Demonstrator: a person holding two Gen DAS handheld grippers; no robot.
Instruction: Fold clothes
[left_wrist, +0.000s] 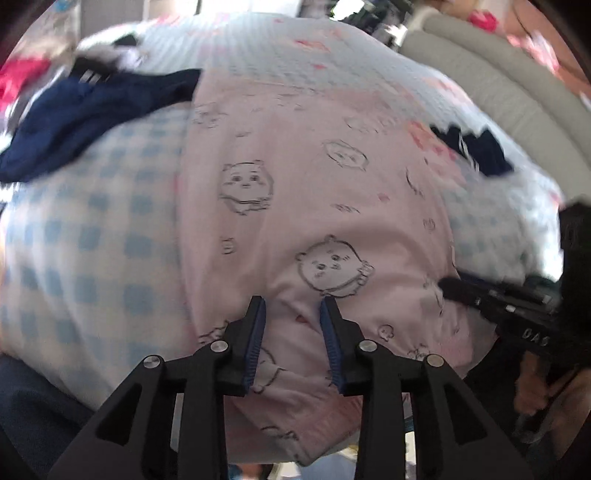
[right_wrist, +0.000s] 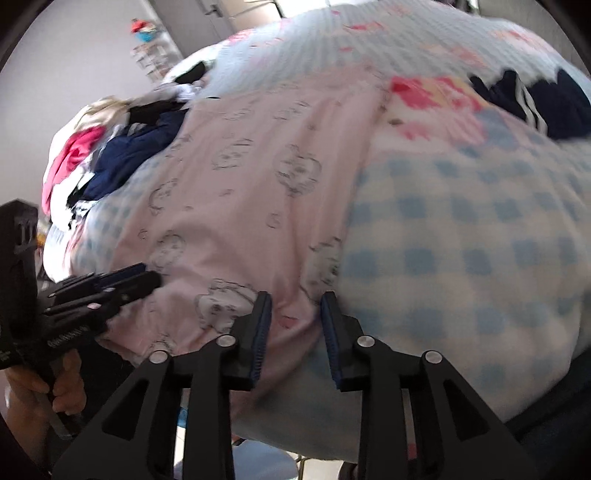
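Note:
A pale pink garment with drawn bear faces (left_wrist: 295, 184) lies spread flat on a bed, also in the right wrist view (right_wrist: 243, 177). My left gripper (left_wrist: 293, 306) is open, its jaws apart over the garment's near edge. My right gripper (right_wrist: 295, 301) is open too, over the garment's near right edge. Each gripper shows in the other's view: the right one (left_wrist: 454, 290) at the garment's right side, the left one (right_wrist: 147, 277) at its left side. Neither grips cloth as far as I can see.
The bed has a blue-and-white checked cover (left_wrist: 92, 240) with pink flower patches (right_wrist: 424, 96). A navy garment (left_wrist: 92, 114) and a heap of clothes (right_wrist: 96, 155) lie at the far left; another navy piece (left_wrist: 476, 151) lies far right. A grey cushioned headboard (left_wrist: 498, 85) runs behind.

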